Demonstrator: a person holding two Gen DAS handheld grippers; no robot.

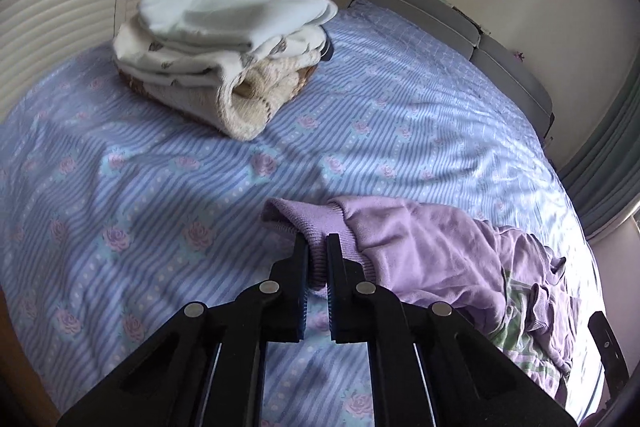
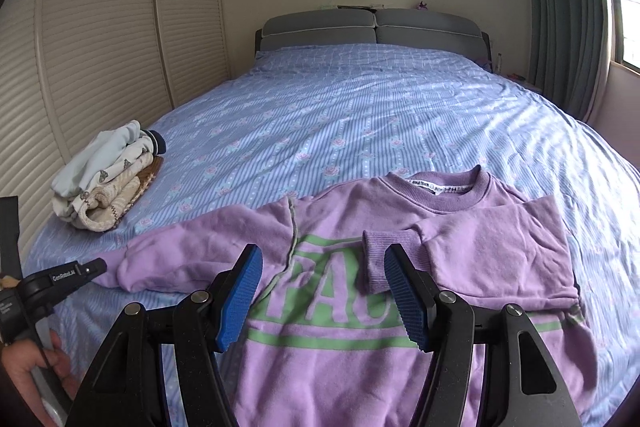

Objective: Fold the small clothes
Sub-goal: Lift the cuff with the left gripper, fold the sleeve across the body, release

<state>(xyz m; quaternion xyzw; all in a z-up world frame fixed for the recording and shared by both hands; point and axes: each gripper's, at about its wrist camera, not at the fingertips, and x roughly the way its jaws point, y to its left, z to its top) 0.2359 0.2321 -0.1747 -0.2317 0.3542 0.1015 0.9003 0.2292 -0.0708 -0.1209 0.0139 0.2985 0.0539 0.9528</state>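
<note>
Left gripper (image 1: 317, 241) is clamped on the ribbed cuff (image 1: 294, 223) of the purple sweatshirt's (image 2: 360, 267) outstretched sleeve; best to carry it across the chest in one flat sweep, keeping tension so the sleeve doesn't bunch. Right gripper (image 2: 323, 291) hovers wide open over the green print, holding nothing, its right pad just beside the already folded-in cuff (image 2: 388, 255). Sweatshirt lies face-up on the striped floral bedspread (image 2: 340, 115), folded clothes pile (image 2: 104, 183) well apart to the left.
</note>
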